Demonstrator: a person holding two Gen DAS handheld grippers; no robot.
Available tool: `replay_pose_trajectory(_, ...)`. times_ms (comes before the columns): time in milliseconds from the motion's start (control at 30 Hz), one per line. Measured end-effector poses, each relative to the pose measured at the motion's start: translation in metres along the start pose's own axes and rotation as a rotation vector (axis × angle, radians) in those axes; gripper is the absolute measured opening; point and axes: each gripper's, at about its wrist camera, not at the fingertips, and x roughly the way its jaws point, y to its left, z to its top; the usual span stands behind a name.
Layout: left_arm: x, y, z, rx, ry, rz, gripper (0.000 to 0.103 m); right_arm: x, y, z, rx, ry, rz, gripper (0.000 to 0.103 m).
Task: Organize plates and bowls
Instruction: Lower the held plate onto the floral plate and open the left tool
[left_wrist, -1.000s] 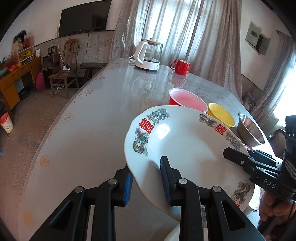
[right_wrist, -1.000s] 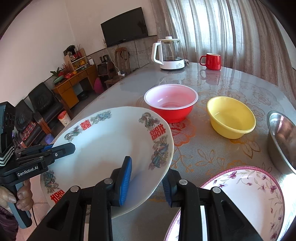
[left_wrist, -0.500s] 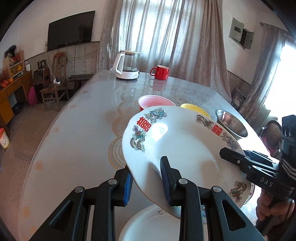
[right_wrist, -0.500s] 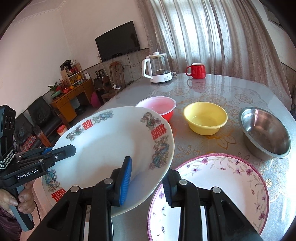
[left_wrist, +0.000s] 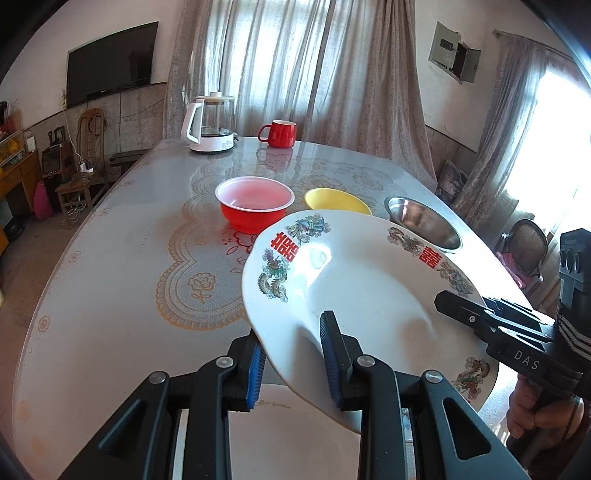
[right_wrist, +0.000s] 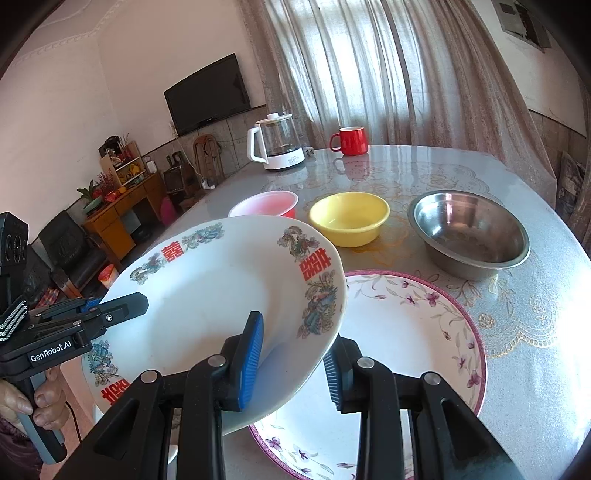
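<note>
A large white plate with red characters and dragon motifs (left_wrist: 369, 295) (right_wrist: 207, 295) is held in the air over the table's near edge. My left gripper (left_wrist: 293, 363) is shut on its left rim. My right gripper (right_wrist: 291, 363) is shut on its right rim. A pink-rimmed floral plate (right_wrist: 413, 325) lies on the table under its right side. A plain white plate (left_wrist: 288, 435) lies below the left gripper. A red bowl (left_wrist: 255, 206), a yellow bowl (right_wrist: 349, 218) and a steel bowl (right_wrist: 469, 232) stand in a row behind.
A white kettle (left_wrist: 210, 123) and a red mug (left_wrist: 279, 133) stand at the far end of the patterned table (left_wrist: 129, 258). Chairs and a TV wall are off to the left.
Both grippers have lifted the dragon plate and drawn it back toward the near edge. The floral plate and the plain white plate have come into view beneath it.
</note>
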Motion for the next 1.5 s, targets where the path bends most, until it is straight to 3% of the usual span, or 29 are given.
replay_pose_trajectory(400, 0.015, -0.057, 0.0, 0.073, 0.031, -0.08, 0.029, -0.031, -0.041, -0.014, 0.069, -0.02, -0.101, 0.03)
replay_pose_trajectory(700, 0.043, -0.081, -0.005, 0.074, 0.092, -0.111, 0.029, -0.04, -0.072, -0.033, 0.129, -0.01, -0.164, 0.03)
replay_pose_trajectory(1500, 0.08, -0.078, -0.014, 0.007, 0.198, -0.095, 0.03, -0.009, -0.085, -0.038, 0.116, 0.041, -0.225, 0.03)
